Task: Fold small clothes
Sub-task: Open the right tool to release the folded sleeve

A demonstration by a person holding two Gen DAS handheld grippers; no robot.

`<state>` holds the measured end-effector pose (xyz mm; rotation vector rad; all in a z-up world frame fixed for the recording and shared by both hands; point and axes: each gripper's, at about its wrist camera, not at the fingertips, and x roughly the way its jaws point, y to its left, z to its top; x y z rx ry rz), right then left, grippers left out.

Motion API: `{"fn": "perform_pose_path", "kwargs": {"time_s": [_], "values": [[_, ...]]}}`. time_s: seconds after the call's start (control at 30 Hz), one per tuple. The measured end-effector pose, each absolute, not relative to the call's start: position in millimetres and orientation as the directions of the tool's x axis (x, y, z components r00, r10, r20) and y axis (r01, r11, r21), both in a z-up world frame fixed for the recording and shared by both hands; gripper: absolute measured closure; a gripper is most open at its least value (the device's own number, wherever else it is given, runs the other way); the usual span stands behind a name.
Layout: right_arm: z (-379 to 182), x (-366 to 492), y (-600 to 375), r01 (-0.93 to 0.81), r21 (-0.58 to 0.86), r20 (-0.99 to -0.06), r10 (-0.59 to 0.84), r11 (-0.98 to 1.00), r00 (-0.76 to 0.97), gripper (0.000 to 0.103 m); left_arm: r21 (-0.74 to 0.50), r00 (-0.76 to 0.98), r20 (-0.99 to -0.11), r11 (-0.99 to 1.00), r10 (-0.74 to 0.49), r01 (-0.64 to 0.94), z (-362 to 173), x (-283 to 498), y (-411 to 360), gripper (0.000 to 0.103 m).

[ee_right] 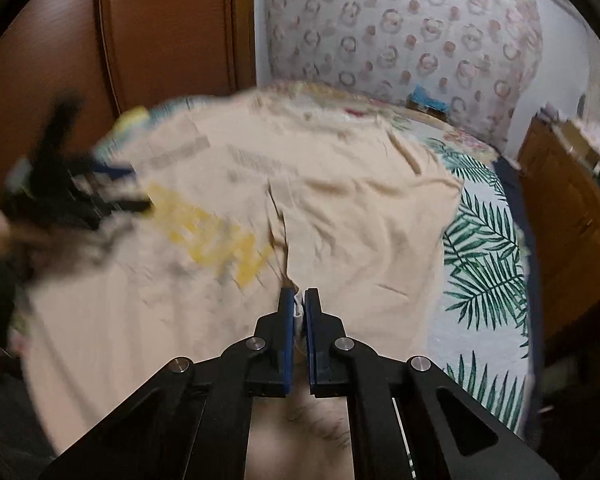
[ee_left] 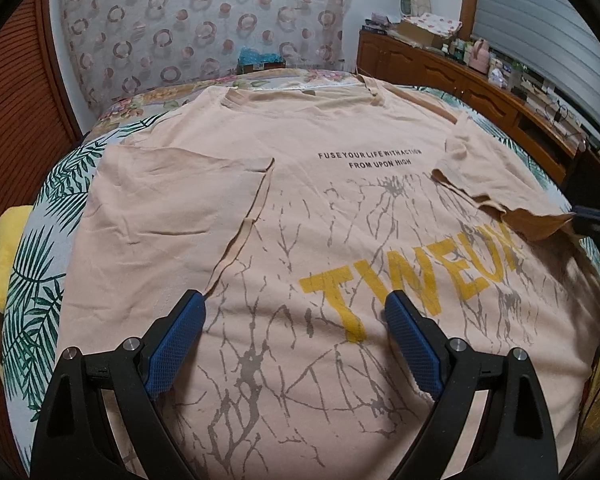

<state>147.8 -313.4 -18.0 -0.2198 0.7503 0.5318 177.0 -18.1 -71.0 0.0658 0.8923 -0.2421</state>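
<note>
A peach T-shirt (ee_left: 300, 200) printed with yellow letters and grey cracks lies spread on the bed, its left side folded inward over the front. My left gripper (ee_left: 294, 304) hovers open just above the lower middle of the shirt, nothing between its blue pads. In the right wrist view my right gripper (ee_right: 300, 294) is shut on a pinch of the T-shirt (ee_right: 360, 220) at the edge of its right-hand fold. The left wrist view shows that right gripper (ee_left: 592, 216) at the frame's right edge, with the shirt's side lifted toward it. The right wrist view is blurred.
The bed sheet (ee_left: 40, 280) has green palm leaves. A yellow cloth (ee_left: 4, 248) lies at the bed's left edge. A wooden cabinet (ee_left: 480, 80) crowded with small items runs along the right. A wooden wardrobe door (ee_right: 160, 40) and a ring-patterned cover (ee_left: 200, 32) stand behind.
</note>
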Motion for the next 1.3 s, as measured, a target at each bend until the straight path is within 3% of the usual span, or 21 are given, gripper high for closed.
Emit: {"fn": "perform_pose_path", "kwargs": {"time_s": [0.1, 0.13, 0.17, 0.23, 0.43, 0.6, 0.77, 1.13, 1.3], "values": [[-6, 142, -323, -0.542, 0.068, -0.676, 0.439, 0.838, 0.593, 0.094, -0.055, 0.601, -0.776, 0.970, -0.190, 0.235, -70, 177, -14, 0.011], [-5, 141, -324, -0.550, 0.079, -0.677, 0.450, 0.831, 0.582, 0.084, -0.057, 0.601, -0.776, 0.971, -0.190, 0.234, -70, 177, -14, 0.011], [-5, 140, -323, -0.559, 0.081, -0.682, 0.455, 0.825, 0.573, 0.067, -0.058, 0.602, -0.775, 0.971, -0.191, 0.233, -70, 178, -13, 0.011], [-7, 138, -322, -0.558, 0.056, -0.688, 0.437, 0.828, 0.579, 0.051, -0.060, 0.609, -0.769, 0.970, -0.195, 0.233, -68, 177, -12, 0.011], [-9, 154, -326, -0.523, 0.023, -0.692, 0.391, 0.852, 0.607, 0.050, -0.077, 0.662, -0.718, 0.970, -0.216, 0.232, -42, 169, 2, 0.011], [-12, 186, -330, -0.477, 0.005, -0.684, 0.351, 0.879, 0.640, 0.040, -0.062, 0.716, -0.671, 0.977, -0.193, 0.205, -12, 175, 35, 0.011], [-17, 222, -336, -0.423, 0.015, -0.680, 0.320, 0.906, 0.660, 0.039, -0.055, 0.725, -0.671, 0.986, -0.155, 0.160, -11, 197, 73, 0.011], [-36, 300, -344, -0.330, 0.015, -0.732, 0.235, 0.944, 0.640, 0.039, -0.114, 0.650, -0.746, 0.989, -0.148, 0.094, -45, 254, 127, 0.040], [-36, 316, -335, -0.325, 0.008, -0.747, 0.222, 0.946, 0.627, 0.039, -0.115, 0.621, -0.773, 0.991, -0.134, 0.071, -54, 277, 131, 0.045]]}}
